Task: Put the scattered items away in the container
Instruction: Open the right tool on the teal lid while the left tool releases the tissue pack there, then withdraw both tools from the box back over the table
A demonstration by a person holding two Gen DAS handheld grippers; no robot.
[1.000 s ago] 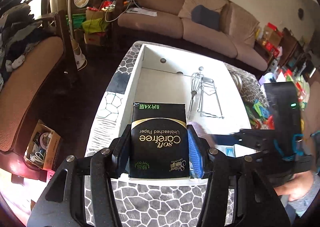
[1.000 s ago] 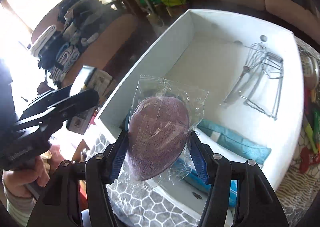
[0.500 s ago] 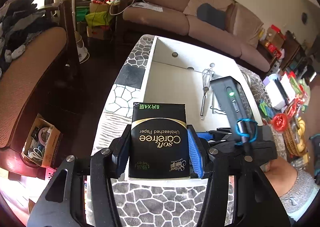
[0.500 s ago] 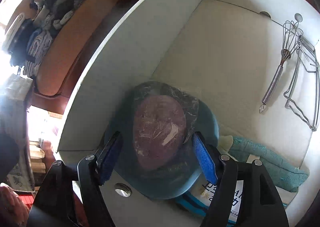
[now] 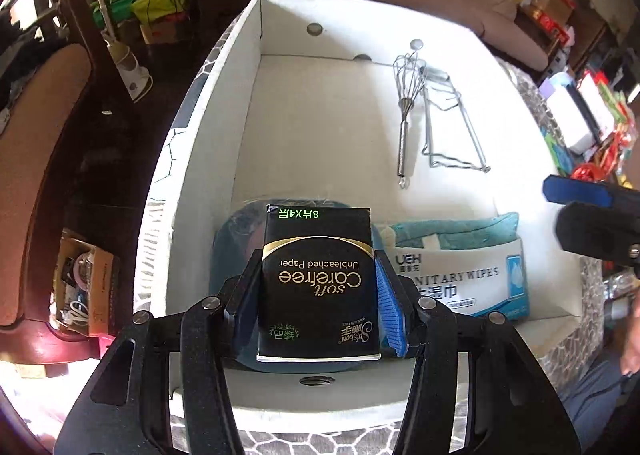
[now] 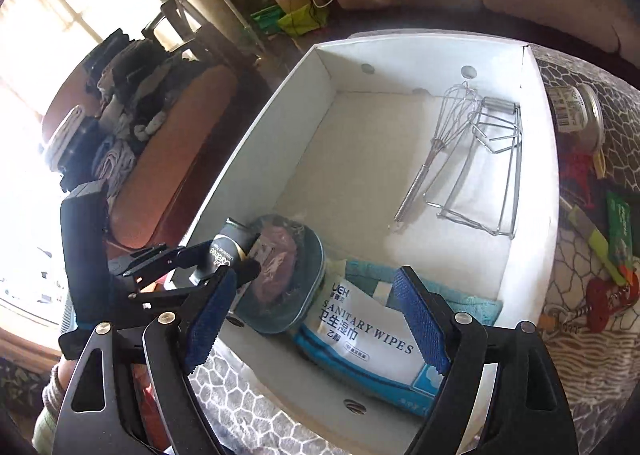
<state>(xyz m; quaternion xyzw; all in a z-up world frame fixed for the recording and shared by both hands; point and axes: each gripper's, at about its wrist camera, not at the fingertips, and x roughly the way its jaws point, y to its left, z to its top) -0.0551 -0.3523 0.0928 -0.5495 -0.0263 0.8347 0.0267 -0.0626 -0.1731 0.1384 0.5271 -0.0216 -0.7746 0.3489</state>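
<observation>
Gripping a tissue pack, the left tool hovers over the box; right tool opening, empty.

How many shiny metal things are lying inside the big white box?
2. The whisk lies near the far right corner of the white box, and the wire rack lies right beside it, against the right wall. More could hide under the packets at the near end.

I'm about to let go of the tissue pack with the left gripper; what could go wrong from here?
1. The tissue pack hangs over the wrapped sponge in the blue dish; released there, it may tip or slide off.
2. The right gripper, fingers opening and empty, sits close beside the left gripper; they could bump over the white box.
</observation>
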